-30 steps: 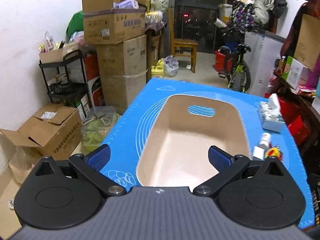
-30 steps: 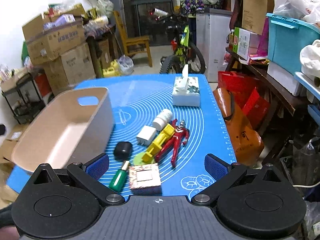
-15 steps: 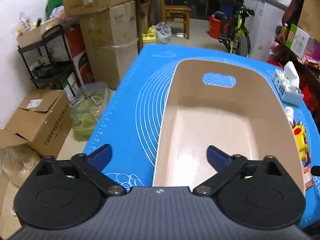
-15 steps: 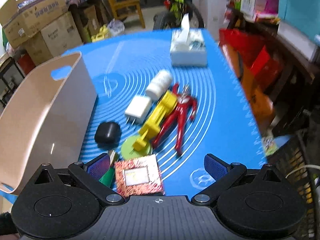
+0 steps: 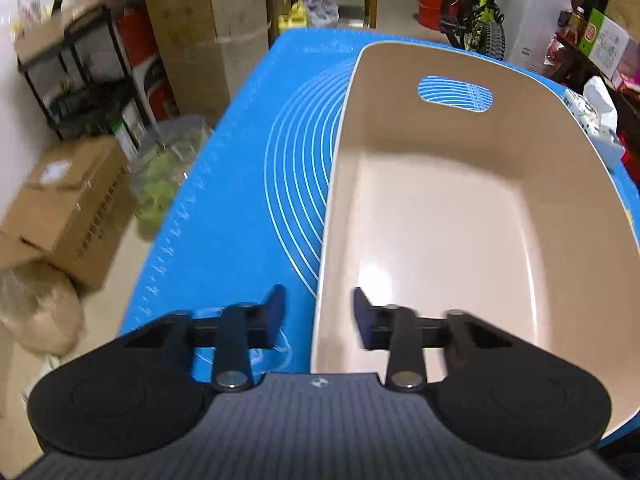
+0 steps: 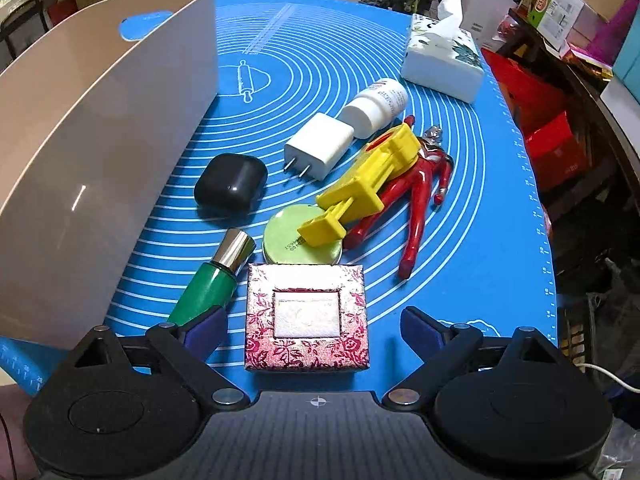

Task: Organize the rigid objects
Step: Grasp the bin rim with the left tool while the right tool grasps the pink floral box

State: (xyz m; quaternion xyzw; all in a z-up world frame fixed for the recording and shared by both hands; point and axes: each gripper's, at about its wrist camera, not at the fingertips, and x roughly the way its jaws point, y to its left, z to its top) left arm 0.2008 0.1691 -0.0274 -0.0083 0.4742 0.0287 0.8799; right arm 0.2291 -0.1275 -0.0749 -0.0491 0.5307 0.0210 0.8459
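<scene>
**Left jaws straddling bin wall, right jaws wide around brocade box**

Beige plastic bin (image 5: 460,208): empty, glossy inside, oval handle cut-out in the far wall, sits on the left part of the blue baking mat (image 6: 460,240) covering the desk.

Left hand-held gripper (image 5: 318,312): jaws have just been closing, now a narrow gap. The bin's near-left wall runs between the pads; one finger outside over the mat, one inside the bin. Contact with the wall not visible, can't call it clamped.

Right hand-held gripper (image 6: 314,326): jaws have just been closing slightly, still wide apart. Red floral brocade box (image 6: 306,316) with a white window sits between the pads, gaps on both sides, nothing gripped.

Clutter right of the bin:
- green bottle with silver cap (image 6: 214,280), lying down, just beside the box; its base is under the gripper's left finger
- green round tin (image 6: 292,246) touching the box's far edge
- yellow plastic toy (image 6: 360,188) resting on the tin and on a red figure (image 6: 420,196)
- black earbud case (image 6: 231,184)
- white charger plug (image 6: 320,146) against a white pill bottle (image 6: 376,108)
- tissue box (image 6: 442,58) at the far edge
</scene>
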